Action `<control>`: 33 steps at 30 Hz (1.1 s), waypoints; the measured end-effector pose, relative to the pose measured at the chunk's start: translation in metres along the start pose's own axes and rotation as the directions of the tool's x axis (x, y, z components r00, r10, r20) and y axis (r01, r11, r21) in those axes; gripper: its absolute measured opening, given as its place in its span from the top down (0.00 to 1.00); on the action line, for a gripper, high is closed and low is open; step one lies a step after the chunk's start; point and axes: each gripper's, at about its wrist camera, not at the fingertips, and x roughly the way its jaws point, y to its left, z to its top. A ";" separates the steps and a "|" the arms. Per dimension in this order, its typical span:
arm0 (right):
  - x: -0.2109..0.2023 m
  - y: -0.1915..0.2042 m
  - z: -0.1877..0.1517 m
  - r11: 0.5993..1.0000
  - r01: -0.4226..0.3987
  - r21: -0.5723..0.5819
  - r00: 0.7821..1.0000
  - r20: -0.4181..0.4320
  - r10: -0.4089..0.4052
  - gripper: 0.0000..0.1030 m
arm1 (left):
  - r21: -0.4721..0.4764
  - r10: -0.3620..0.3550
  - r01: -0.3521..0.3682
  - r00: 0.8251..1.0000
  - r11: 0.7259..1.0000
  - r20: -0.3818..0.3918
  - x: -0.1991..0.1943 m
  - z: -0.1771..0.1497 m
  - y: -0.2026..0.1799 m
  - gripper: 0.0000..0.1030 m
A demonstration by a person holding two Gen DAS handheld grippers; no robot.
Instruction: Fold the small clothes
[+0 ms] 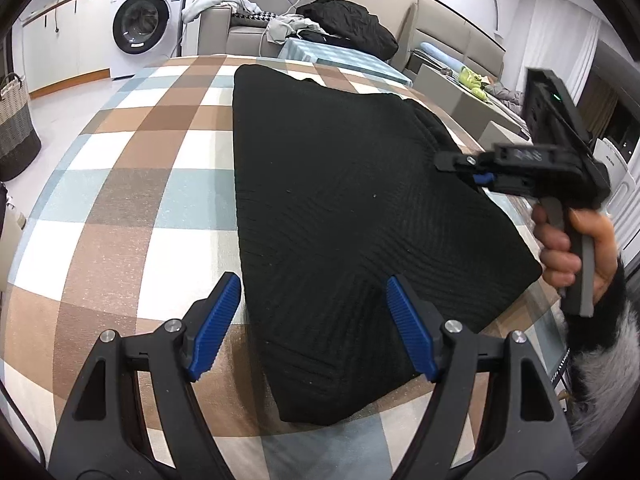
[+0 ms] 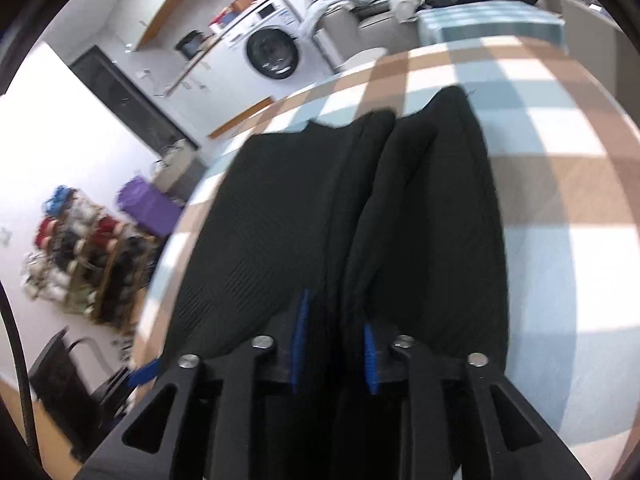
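The open left gripper (image 1: 314,326) is held over the near corner of the garment (image 1: 344,208), whose far edge is pinched by the right gripper (image 2: 334,344).

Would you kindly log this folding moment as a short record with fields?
surface: checked tablecloth
garment: black knit garment, lying partly folded on the cloth
left gripper: open, over the garment's near edge, holding nothing
right gripper: narrow gap, a ridge of the garment between its pads; grip unclear
background: washing machine
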 end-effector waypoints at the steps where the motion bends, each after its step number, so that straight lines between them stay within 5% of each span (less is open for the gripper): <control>1: -0.003 -0.001 -0.006 1.000 -0.017 -0.002 1.000 -0.007 0.017 0.69 | 0.002 0.000 0.000 1.000 1.000 -0.001 0.001 0.000 0.000 0.29; 7: -0.029 -0.004 -0.051 0.989 -0.142 0.043 0.990 -0.001 0.142 0.64 | 0.000 0.001 -0.001 1.000 1.000 -0.005 0.004 0.001 0.001 0.29; 15: -0.030 0.017 -0.066 0.997 -0.073 -0.037 0.997 0.015 0.073 0.63 | 0.002 0.011 -0.011 1.000 1.000 0.000 0.002 -0.001 -0.001 0.29; 20: -0.034 0.019 -0.070 0.996 -0.030 -0.079 0.998 0.044 0.034 0.89 | -0.004 0.005 -0.005 1.000 1.000 0.002 0.001 -0.002 0.001 0.29; 24: -0.053 0.030 -0.078 0.990 -0.063 -0.126 0.994 0.084 0.074 0.90 | -0.007 0.003 -0.003 1.000 1.000 0.004 0.000 -0.001 0.002 0.29; 27: -0.040 0.021 -0.083 0.994 0.014 -0.109 1.000 0.022 -0.012 0.90 | -0.004 0.009 -0.009 1.000 1.000 -0.012 0.004 -0.003 0.003 0.29; 31: -0.045 0.013 -0.076 0.998 -0.016 -0.060 1.000 0.026 0.017 0.62 | -0.003 0.008 -0.008 1.000 1.000 -0.001 0.002 -0.002 0.002 0.29; 33: -0.046 0.013 -0.066 0.997 -0.005 -0.075 0.999 0.047 0.008 0.57 | -0.010 0.010 -0.010 1.000 1.000 0.001 0.002 -0.002 0.003 0.29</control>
